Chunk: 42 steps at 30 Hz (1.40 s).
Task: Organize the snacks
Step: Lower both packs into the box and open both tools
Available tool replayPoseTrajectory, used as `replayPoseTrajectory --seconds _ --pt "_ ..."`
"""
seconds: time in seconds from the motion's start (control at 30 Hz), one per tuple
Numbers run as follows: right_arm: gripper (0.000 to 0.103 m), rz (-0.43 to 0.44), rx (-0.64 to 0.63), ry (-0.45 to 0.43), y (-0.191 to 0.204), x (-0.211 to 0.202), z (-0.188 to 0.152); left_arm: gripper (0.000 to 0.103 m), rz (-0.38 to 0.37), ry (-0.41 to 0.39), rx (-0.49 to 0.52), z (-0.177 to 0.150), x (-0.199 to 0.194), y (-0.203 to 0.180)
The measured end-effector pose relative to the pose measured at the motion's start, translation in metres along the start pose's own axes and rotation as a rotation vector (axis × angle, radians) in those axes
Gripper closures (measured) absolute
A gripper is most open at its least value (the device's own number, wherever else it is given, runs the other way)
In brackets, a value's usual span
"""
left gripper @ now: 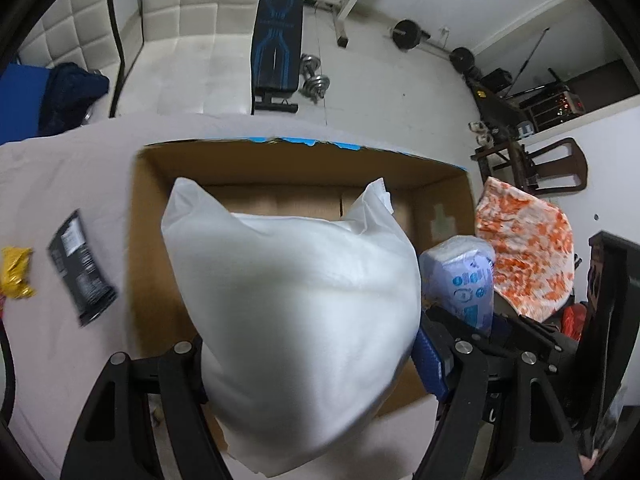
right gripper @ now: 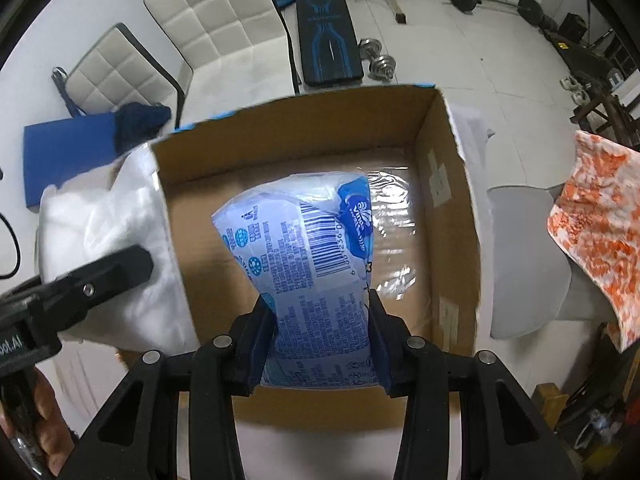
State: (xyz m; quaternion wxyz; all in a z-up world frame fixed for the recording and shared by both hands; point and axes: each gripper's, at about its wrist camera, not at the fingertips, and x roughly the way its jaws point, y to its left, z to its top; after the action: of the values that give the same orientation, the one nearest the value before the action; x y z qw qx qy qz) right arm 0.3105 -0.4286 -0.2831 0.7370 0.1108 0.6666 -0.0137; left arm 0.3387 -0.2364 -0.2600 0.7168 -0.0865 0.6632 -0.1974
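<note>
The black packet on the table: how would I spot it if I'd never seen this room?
Find the open cardboard box on the white-covered table. Left of it, outside the box, the black packet lies flat with a yellow wrapper beside it. It is the only dark, flat pack; the claws hold a white and a blue-printed bag.

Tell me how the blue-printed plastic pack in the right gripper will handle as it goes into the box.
The blue-printed pack is probably soft: it pinches to a waist where the right gripper squeezes it. Its glossy film may slip. It bulges above the grip without drooping, so it is likely light, and should settle rather than roll in the cardboard box.
</note>
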Motion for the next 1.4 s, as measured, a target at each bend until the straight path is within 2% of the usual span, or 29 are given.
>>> replayPoseTrajectory --seconds 0.13,0.27,0.43,0.63,0.8,0.93,0.97,1.0,1.07,1.17,1.2,1.4 --pt "0.057 -0.005 -0.016 0.034 -0.011 0.036 0.022 0.03 -0.015 0.056 -0.035 0.022 0.041 -0.001" --pt "0.057 -0.015 -0.034 0.05 -0.017 0.06 0.04 0.031 -0.013 0.067 -0.037 0.036 0.061 -0.007" --pt "0.056 -0.02 -0.031 0.079 -0.02 0.082 0.056 0.031 0.049 0.082 0.004 0.049 0.078 -0.016" --pt "0.044 0.009 -0.01 0.077 -0.022 0.092 0.065 0.031 0.108 0.091 0.032 0.051 0.084 -0.021" --pt "0.028 0.024 0.006 0.078 -0.022 0.09 0.063 0.029 0.144 0.096 0.001 0.049 0.077 -0.015" --pt "0.028 0.006 0.007 0.059 -0.021 0.081 0.056 0.029 0.153 0.093 -0.014 0.045 0.07 -0.01" --pt "0.024 0.001 0.009 0.054 -0.02 0.077 0.054 0.029 0.162 0.082 -0.009 0.042 0.065 -0.009" --pt "0.017 -0.003 0.012 0.044 -0.019 0.073 0.051 0.026 0.165 0.074 -0.005 0.039 0.062 -0.009" --pt "0.009 -0.015 0.011 0.026 -0.015 0.064 0.043 0.019 0.183 0.045 0.007 0.032 0.052 -0.01" --pt "0.009 -0.05 0.0 -0.001 -0.01 0.051 0.029 0.012 0.204 -0.001 0.03 0.021 0.037 -0.012" --pt "0.009 -0.056 -0.002 -0.007 -0.009 0.046 0.025 0.006 0.201 -0.012 0.038 0.015 0.032 -0.014" --pt "0.009 -0.088 -0.019 -0.075 0.003 0.014 -0.009 0.006 0.209 -0.053 0.061 -0.012 0.011 -0.018"
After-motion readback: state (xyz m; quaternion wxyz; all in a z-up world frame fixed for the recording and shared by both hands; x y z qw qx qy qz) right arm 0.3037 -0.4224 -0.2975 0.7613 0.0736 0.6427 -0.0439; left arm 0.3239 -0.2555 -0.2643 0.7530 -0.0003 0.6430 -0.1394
